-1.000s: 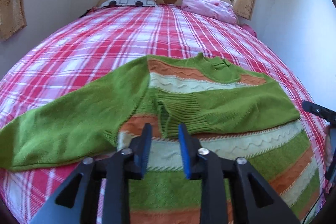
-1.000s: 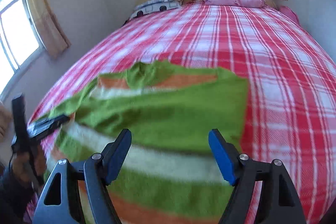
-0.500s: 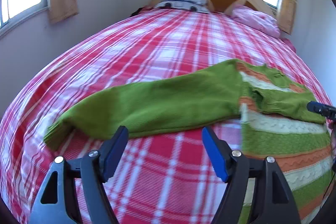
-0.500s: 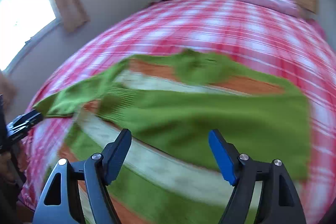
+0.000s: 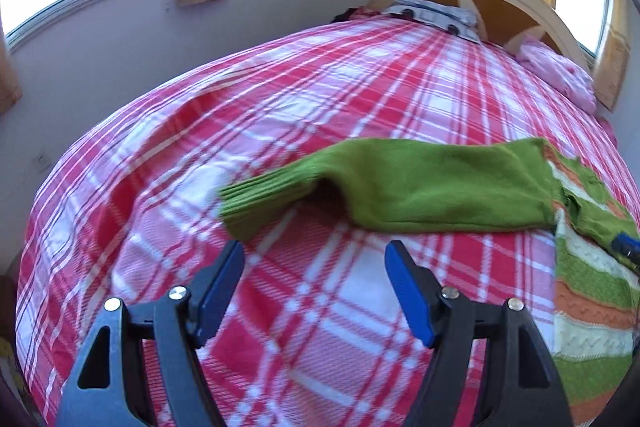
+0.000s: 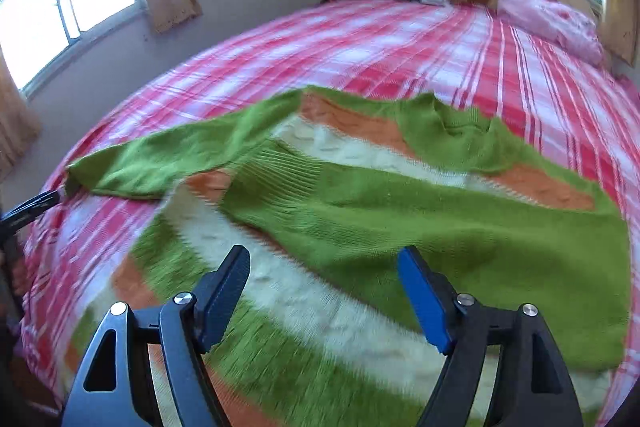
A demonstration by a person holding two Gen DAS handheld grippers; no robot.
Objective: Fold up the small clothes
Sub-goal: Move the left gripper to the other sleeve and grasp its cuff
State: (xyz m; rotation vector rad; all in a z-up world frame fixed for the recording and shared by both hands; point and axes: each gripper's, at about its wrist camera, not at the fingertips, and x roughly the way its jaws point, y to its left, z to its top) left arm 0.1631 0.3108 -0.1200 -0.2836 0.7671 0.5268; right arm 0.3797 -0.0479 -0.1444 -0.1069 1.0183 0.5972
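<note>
Fingers of left gripper (image 5: 314,269) spread, empty, aimed at outstretched sleeve cuff (image 5: 256,205) on bed (image 5: 160,187); likely next fold. Right gripper (image 6: 324,277) spread above striped sweater (image 6: 400,227), holding nothing.

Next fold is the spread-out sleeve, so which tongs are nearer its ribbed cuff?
Left. The left tongs hover just before the cuff; the right tongs are over the sweater body.

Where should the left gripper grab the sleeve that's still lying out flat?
Probably at the ribbed cuff, the free end of the outstretched sleeve. It lies just ahead of the open left gripper, so come in low from the near side and pinch its edge off the bedspread.
</note>
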